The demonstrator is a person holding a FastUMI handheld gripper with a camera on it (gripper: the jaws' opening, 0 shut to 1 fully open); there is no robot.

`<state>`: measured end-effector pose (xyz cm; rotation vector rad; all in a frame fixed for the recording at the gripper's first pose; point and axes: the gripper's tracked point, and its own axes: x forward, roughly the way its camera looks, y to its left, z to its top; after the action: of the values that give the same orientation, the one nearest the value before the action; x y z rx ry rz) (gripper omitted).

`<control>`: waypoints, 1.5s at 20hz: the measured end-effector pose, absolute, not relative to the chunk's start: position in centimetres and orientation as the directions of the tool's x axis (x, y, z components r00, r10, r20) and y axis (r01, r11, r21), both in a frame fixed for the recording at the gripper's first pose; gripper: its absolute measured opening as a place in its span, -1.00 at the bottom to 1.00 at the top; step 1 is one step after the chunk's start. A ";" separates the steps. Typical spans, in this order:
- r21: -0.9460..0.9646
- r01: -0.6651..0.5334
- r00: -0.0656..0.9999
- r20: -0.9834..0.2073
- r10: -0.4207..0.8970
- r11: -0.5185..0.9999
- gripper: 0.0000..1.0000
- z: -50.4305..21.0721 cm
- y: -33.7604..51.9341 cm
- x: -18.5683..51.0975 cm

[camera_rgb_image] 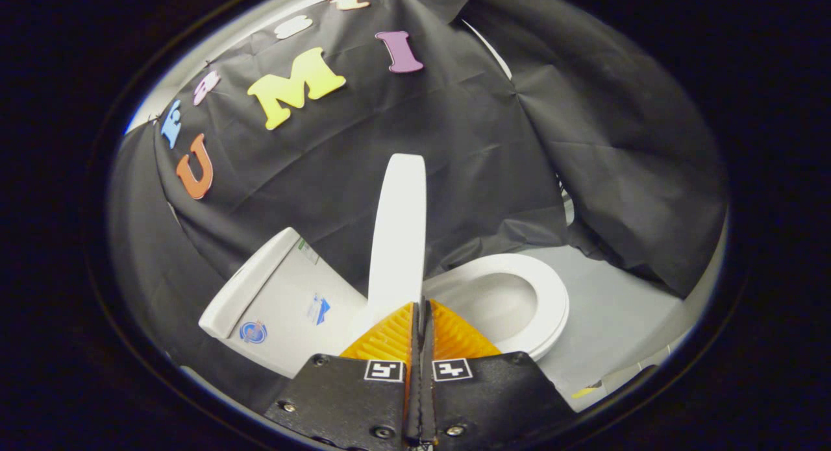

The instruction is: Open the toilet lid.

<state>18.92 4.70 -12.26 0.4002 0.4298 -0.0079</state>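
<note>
Just ahead of closed hand-held gripper (421,306) — toilet lid (398,230), upright, edge-on

We look forward along the closed gripper (421,303), tilted, very near the raised white plastic toilet lid (398,230).

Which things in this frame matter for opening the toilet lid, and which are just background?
Job:
lid, raised on edge just ahead of the fingers
gripper, fingers closed together
seat
tank

Background:
black cloth wall
floor
</note>
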 end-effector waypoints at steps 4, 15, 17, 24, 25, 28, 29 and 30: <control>0.323 0.067 0.917 -0.392 0.069 0.944 -0.93 -11.3 6.7 18.8; 0.140 0.019 0.937 -0.349 0.031 0.990 -0.93 -9.6 12.5 18.8; 0.106 0.009 0.939 -0.342 0.028 0.994 -0.92 -9.4 13.6 18.7; -0.007 -0.026 0.945 -0.326 0.022 1.000 -0.91 -8.9 17.6 18.4; -0.020 -0.030 0.945 -0.325 0.022 0.999 -0.91 -9.0 18.0 18.5; -0.061 -0.042 0.945 -0.325 0.020 0.997 -0.91 -8.9 19.7 18.3; -0.076 -0.045 0.946 -0.323 0.018 0.996 -0.91 -9.0 20.2 18.2; -0.092 -0.050 0.947 -0.321 0.018 0.994 -0.91 -9.0 20.6 18.2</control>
<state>18.21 20.62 -8.97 -0.1000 0.3254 0.0350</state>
